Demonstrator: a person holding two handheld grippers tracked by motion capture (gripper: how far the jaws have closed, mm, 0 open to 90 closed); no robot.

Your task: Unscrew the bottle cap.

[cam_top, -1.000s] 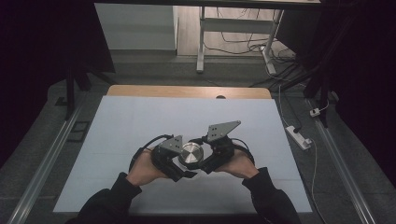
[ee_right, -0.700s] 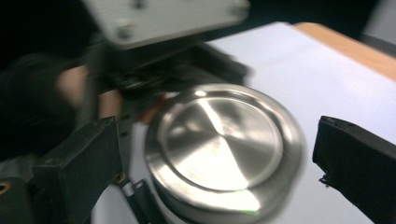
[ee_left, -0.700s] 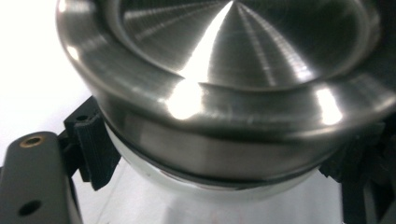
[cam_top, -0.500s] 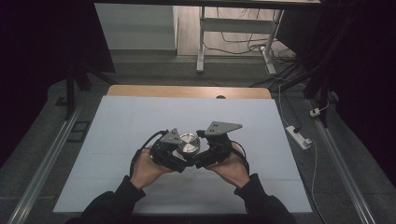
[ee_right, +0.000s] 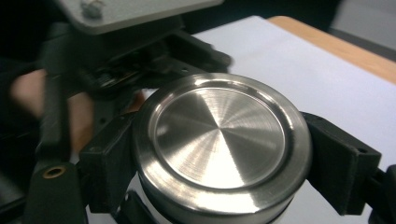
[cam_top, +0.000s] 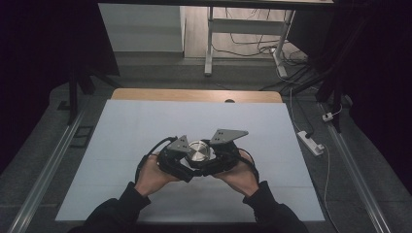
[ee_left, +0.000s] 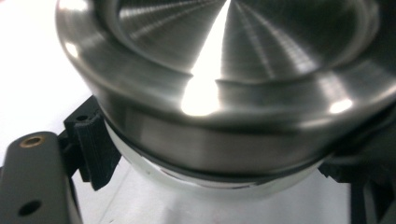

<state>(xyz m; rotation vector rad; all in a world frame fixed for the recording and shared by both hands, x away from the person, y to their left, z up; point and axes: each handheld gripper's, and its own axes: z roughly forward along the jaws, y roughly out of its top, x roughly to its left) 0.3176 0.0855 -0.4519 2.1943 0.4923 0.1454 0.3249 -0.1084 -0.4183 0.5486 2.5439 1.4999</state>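
nothing to read here: the round brushed-steel lid [ee_right: 219,145] shows bare metal with only turning marks and glare, no brand or number. the grey three-cornered plate [cam_top: 228,135] and the pale sheet on the wooden worktop [cam_top: 145,126] carry no lettering either.

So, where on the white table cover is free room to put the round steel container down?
The white table cover is bare from the wooden strip down to the grippers, and at both sides. It is crowded only around the round steel container, between left gripper and right gripper.
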